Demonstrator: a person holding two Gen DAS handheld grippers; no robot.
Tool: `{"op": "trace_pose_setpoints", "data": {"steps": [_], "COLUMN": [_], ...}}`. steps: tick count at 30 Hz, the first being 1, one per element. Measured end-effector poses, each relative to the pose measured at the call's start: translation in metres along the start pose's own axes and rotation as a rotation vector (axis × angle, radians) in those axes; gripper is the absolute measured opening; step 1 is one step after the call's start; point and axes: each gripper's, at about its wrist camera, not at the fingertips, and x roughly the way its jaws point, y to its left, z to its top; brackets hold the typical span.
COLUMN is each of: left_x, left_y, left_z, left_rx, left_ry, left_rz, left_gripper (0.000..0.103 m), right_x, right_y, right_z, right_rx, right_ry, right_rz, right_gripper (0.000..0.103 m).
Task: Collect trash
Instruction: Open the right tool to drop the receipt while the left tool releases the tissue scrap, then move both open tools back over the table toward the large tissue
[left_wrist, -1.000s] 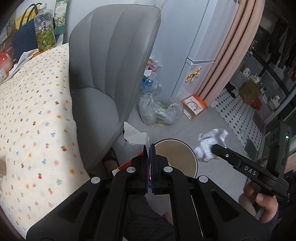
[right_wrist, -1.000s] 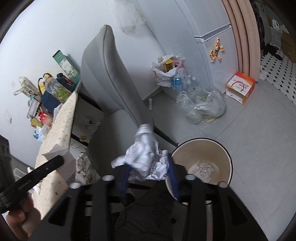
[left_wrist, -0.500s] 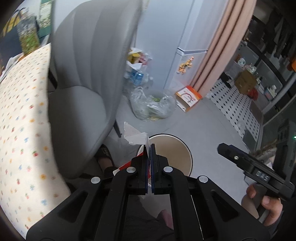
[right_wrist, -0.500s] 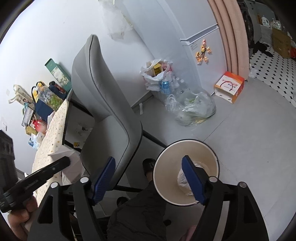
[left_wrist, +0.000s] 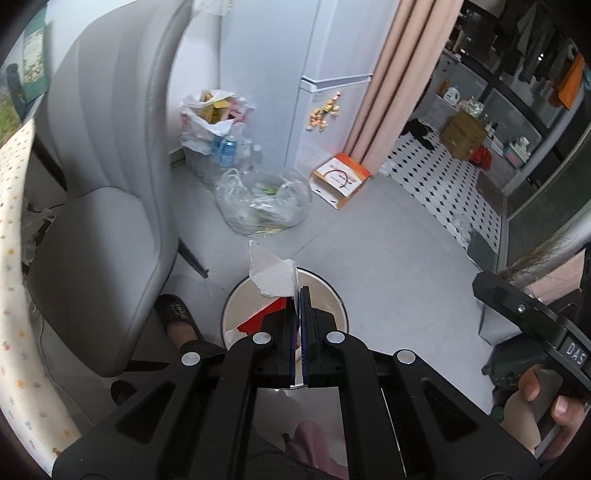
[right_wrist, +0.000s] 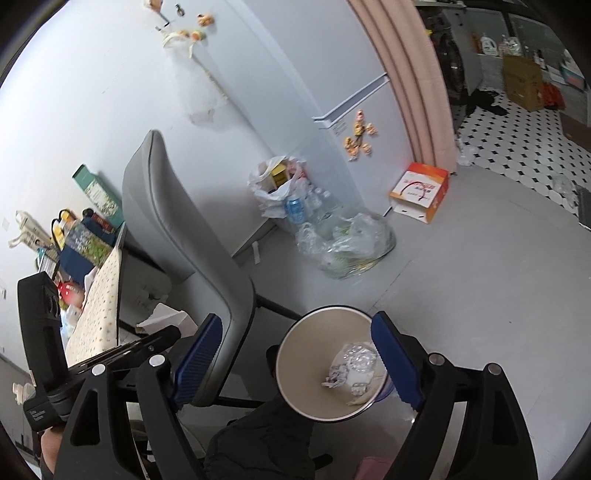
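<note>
**Figure: One wad dropped, one scrap still pinched above the bin**

My right gripper (right_wrist: 295, 363) stands with its blue pads (right_wrist: 199, 349) spread wide and still opening; nothing lies between them. A second ago those pads squeezed a crumpled white wad; that wad (right_wrist: 352, 373) now rests at the bottom of the round bin (right_wrist: 295, 354), beside some clear crinkled plastic, directly below and ahead of my right fingertips. I judge this piece of trash delivered, and that hand free for the next pick.

My left gripper (left_wrist: 299, 299) is pressed together on a thin scrap: a torn white paper (left_wrist: 271, 275) that juts up and to the left from the fingertips, with a red-printed part (left_wrist: 264, 317) hanging below the left finger. A second ago the bin sat ahead and right of these fingers; now its rim (left_wrist: 334, 291) lies under and around the tips, so the scrap hangs over the mouth. I judge the next step to be a release here, since the paper is light and could drift past the rim if dropped higher or off-centre.

Beyond my fingertips stand a grey chair (left_wrist: 110, 166) to the left, a clear bag of rubbish (left_wrist: 266, 206) farther ahead on the floor, and an orange-and-white box (left_wrist: 340, 181) beyond it to the right. The right gripper's arm and the hand (left_wrist: 535, 402) holding it show at the lower right of the left view.
</note>
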Motion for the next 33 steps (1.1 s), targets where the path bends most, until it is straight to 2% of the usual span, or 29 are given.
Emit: {"op": "trace_pose_setpoints", "data": {"steps": [9, 10, 11, 12, 13, 14, 18, 20, 23, 33], "left_x": [0.016, 0.016, 0.015, 0.014, 0.010, 0.006, -0.004, -0.010, -0.024, -0.082], "left_y": [-0.025, -0.027, -0.028, -0.028, -0.027, -0.026, -0.018, -0.015, -0.008, 0.040], "left_z": [0.008, 0.009, 0.009, 0.009, 0.009, 0.009, 0.009, 0.008, 0.006, -0.011], "left_rx": [0.030, 0.035, 0.036, 0.036, 0.034, 0.032, 0.011, 0.000, -0.012, -0.095], "left_ry": [0.025, 0.025, 0.024, 0.021, 0.008, -0.010, -0.026, -0.043, -0.070, -0.166], "left_rz": [-0.035, -0.035, -0.041, -0.044, -0.046, -0.047, -0.051, -0.053, -0.049, 0.004], "left_gripper": [0.004, 0.008, 0.023, 0.032, 0.052, 0.060, 0.064, 0.073, 0.080, 0.088], "right_x": [-0.016, -0.017, -0.018, -0.018, -0.019, -0.019, -0.023, -0.026, -0.030, -0.041], "right_y": [-0.017, -0.017, -0.017, -0.015, -0.015, -0.014, -0.007, -0.001, 0.009, 0.065], "right_z": [0.006, 0.006, 0.007, 0.007, 0.008, 0.008, 0.009, 0.008, 0.007, -0.003], "right_rx": [0.033, 0.035, 0.036, 0.036, 0.035, 0.033, 0.021, 0.013, -0.004, -0.085], "right_ry": [-0.030, -0.032, -0.034, -0.036, -0.037, -0.037, -0.043, -0.047, -0.050, -0.057], "right_rz": [-0.028, -0.029, -0.029, -0.029, -0.029, -0.028, -0.020, -0.014, -0.003, 0.046], "right_gripper": [0.081, 0.081, 0.081, 0.081, 0.081, 0.081, 0.081, 0.081, 0.081, 0.083]}}
